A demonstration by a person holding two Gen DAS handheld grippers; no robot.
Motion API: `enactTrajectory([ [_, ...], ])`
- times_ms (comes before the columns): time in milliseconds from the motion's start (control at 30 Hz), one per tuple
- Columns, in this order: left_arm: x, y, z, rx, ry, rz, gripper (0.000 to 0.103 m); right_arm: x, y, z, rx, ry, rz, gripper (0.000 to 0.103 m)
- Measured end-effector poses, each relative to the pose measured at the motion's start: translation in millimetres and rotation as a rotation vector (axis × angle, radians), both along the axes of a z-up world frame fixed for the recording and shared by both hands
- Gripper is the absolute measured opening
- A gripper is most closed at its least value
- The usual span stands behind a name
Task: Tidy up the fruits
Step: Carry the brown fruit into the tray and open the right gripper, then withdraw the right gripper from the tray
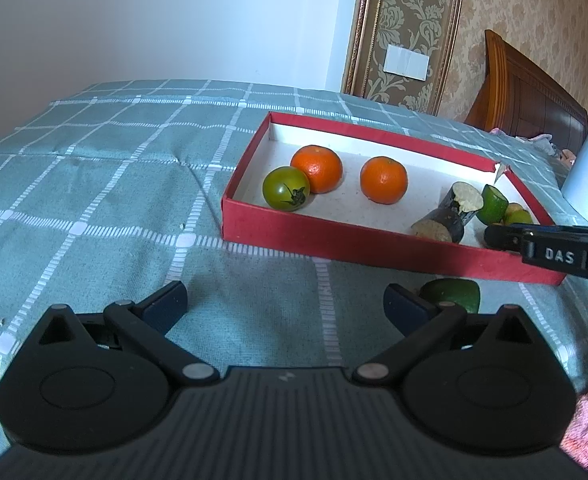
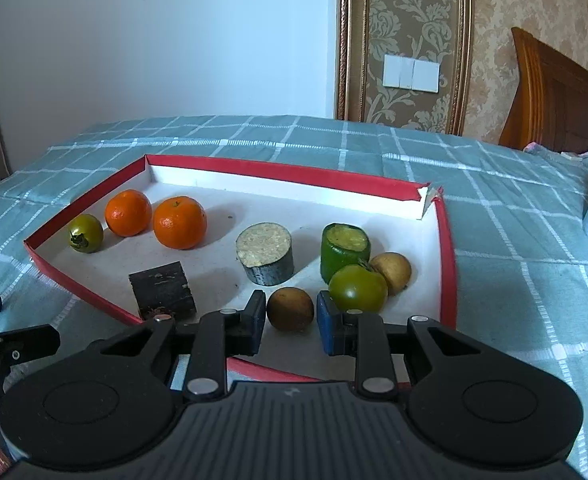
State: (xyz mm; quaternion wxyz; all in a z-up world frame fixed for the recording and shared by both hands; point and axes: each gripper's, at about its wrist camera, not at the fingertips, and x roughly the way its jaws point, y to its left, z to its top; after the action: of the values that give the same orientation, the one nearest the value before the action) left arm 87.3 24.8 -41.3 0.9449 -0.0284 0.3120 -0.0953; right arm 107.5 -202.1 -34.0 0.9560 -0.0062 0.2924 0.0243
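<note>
The red box (image 2: 448,248) holds two oranges (image 2: 179,222), two green tomatoes (image 2: 358,289), two brown round fruits (image 2: 290,309), two dark cane pieces (image 2: 265,253) and one green cut piece (image 2: 344,249). One more green fruit (image 1: 454,294) lies outside, near the box.

Left claw (image 1: 286,304) wide open, right claw (image 2: 288,320) half-open

Checked bedspread (image 1: 134,184), wooden headboard (image 1: 534,92)
</note>
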Motion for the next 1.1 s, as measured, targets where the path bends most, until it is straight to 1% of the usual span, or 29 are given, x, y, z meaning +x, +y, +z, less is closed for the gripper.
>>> enactTrajectory([
  [33, -0.4, 0.6, -0.3, -0.002, -0.001, 0.0, 0.103, -1.9, -1.1, 0.3, 0.004, 0.003, 0.005, 0.04],
  [67, -0.5, 0.7, -0.2, -0.005, -0.002, 0.0, 0.103, -5.3, -2.5, 0.8, 0.007, -0.007, 0.004, 0.043],
  [100, -0.5, 0.9, -0.1, -0.009, -0.003, 0.0, 0.103, -9.2, -3.4, 1.7, 0.004, -0.021, -0.002, 0.051],
  [133, -0.8, 1.6, -0.3, -0.013, -0.003, 0.001, 0.103, -13.4, -3.8, 3.4, -0.004, -0.035, -0.003, 0.063],
  [200, -1.2, 1.9, -0.4, -0.014, -0.004, 0.001, 0.103, -20.3, -4.5, 5.8, -0.013, -0.058, -0.009, 0.075],
  [333, -1.1, 1.5, -0.3, -0.006, -0.002, 0.004, 0.103, -31.0, -6.1, 8.3, -0.019, -0.086, 0.001, 0.075],
  [467, -5.5, -0.1, 1.1, -0.001, 0.002, 0.007, 0.103, -35.6, -9.7, 10.1, -0.006, -0.089, 0.008, 0.075],
  [567, -13.5, -4.3, 5.0, -0.026, -0.009, -0.004, 0.103, -38.8, -12.3, 12.7, 0.001, -0.104, -0.004, 0.075],
  [633, -20.4, -13.6, 10.0, -0.027, -0.028, -0.025, 0.103, -41.3, -14.5, 15.3, 0.005, -0.12, -0.017, 0.075],
  [700, -24.7, -26.9, 14.0, 0.01, -0.047, -0.031, 0.103, -42.3, -16.8, 17.0, 0.006, -0.128, -0.026, 0.075],
  [733, -25.2, -36.0, 15.3, 0.042, -0.047, -0.035, 0.103, -42.7, -17.8, 17.5, 0.006, -0.131, -0.029, 0.075],
  [800, -23.9, -48.9, 14.7, 0.08, -0.031, -0.065, 0.103, -43.5, -19.4, 18.4, 0.01, -0.139, -0.039, 0.075],
  [900, -25.0, -62.9, 12.5, 0.095, -0.026, -0.109, 0.103, -43.6, -22.0, 19.4, 0.007, -0.146, -0.055, 0.075],
  [967, -26.0, -69.5, 11.3, 0.105, -0.034, -0.122, 0.103, -43.3, -24.3, 19.3, 0.014, -0.144, -0.064, 0.076],
  [1100, -20.2, -76.8, 8.9, 0.113, -0.02, -0.136, 0.103, -43.2, -27.6, 19.5, 0.033, -0.14, -0.073, 0.076],
])
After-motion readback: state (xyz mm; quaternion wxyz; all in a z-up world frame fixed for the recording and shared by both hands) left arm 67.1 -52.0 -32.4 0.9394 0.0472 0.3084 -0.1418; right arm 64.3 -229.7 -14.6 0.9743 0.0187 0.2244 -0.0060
